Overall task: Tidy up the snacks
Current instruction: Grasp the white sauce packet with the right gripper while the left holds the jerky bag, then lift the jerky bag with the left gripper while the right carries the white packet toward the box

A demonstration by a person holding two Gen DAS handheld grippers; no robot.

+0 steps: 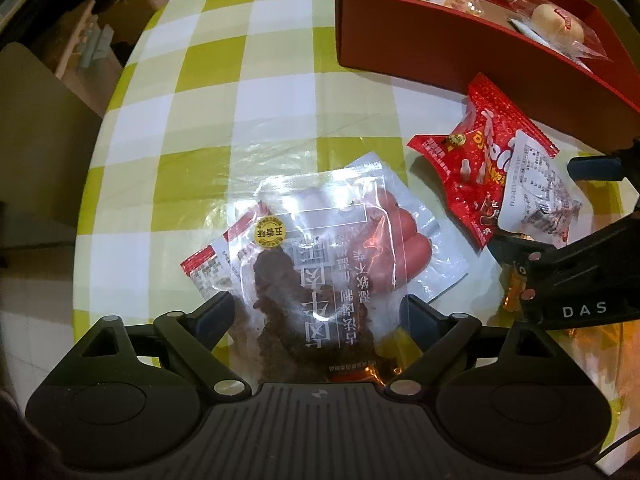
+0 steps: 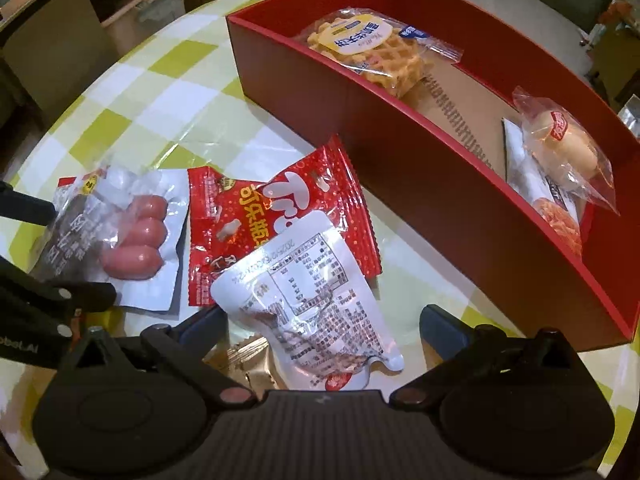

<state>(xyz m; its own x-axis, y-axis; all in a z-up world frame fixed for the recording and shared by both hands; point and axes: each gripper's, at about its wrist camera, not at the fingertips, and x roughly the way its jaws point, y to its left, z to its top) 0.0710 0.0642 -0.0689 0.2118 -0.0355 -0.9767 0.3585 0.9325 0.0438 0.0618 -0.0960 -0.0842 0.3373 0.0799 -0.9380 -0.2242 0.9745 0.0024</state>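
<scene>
Two grippers, both with jaws spread wide, nothing held.

Left gripper (image 1: 320, 312): fingers straddle the near end of a clear beef-jerky pouch (image 1: 316, 276), which lies flat on the green-checked tablecloth (image 1: 224, 80). The pouch's long axis runs straight ahead along the fingers and it overlaps a vacuum pack of pink sausages (image 1: 404, 240), just to the right.

Right gripper (image 2: 324, 320): fingers bracket a white pouch with a printed nutrition table (image 2: 316, 292), its long axis tilted slightly left of straight ahead. It rests on a red Trolli candy bag (image 2: 276, 208); gold-wrapped sweets (image 2: 248, 356) peek out beneath.

Red box (image 2: 400, 152): ahead and to the right, nearer the right gripper; already holds a waffle pack (image 2: 368, 48) and a wrapped bun (image 2: 564, 144).

Judgement: each gripper sits over its own pouch; the right has the shorter carry to the box.
</scene>
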